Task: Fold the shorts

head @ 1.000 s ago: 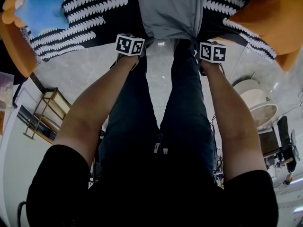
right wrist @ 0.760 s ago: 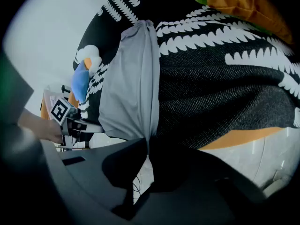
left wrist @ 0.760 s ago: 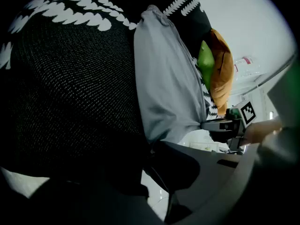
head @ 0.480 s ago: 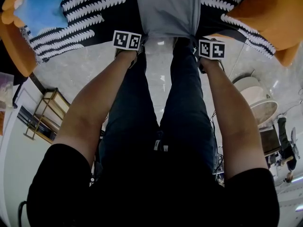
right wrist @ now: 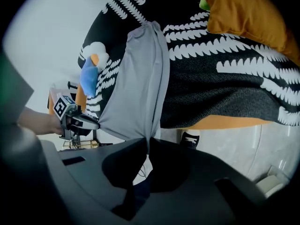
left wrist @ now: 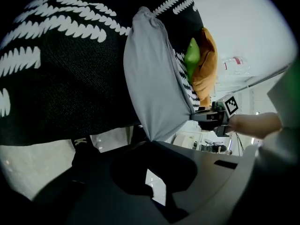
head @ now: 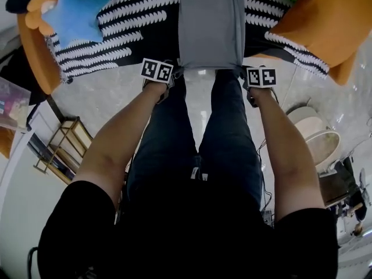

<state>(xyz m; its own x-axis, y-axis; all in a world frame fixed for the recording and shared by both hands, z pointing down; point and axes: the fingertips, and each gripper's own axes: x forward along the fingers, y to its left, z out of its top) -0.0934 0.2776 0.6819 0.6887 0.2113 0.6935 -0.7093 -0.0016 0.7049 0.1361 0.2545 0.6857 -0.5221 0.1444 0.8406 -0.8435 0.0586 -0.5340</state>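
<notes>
Fingers clamped both sides: left gripper (left wrist: 149,142) on the lower-left corner of the grey shorts (head: 210,25), right gripper (right wrist: 148,150) on lower-right, hem stretched between them. Shorts lie top centre of head view on black-and-white patterned cover (head: 128,10), orange cushion (head: 317,22) upper right.

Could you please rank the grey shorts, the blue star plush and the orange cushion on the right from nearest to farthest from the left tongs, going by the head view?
1. The grey shorts: centre, corner pinched in the left tongs.
2. The blue star plush: upper left.
3. The orange cushion: far upper right.
</notes>
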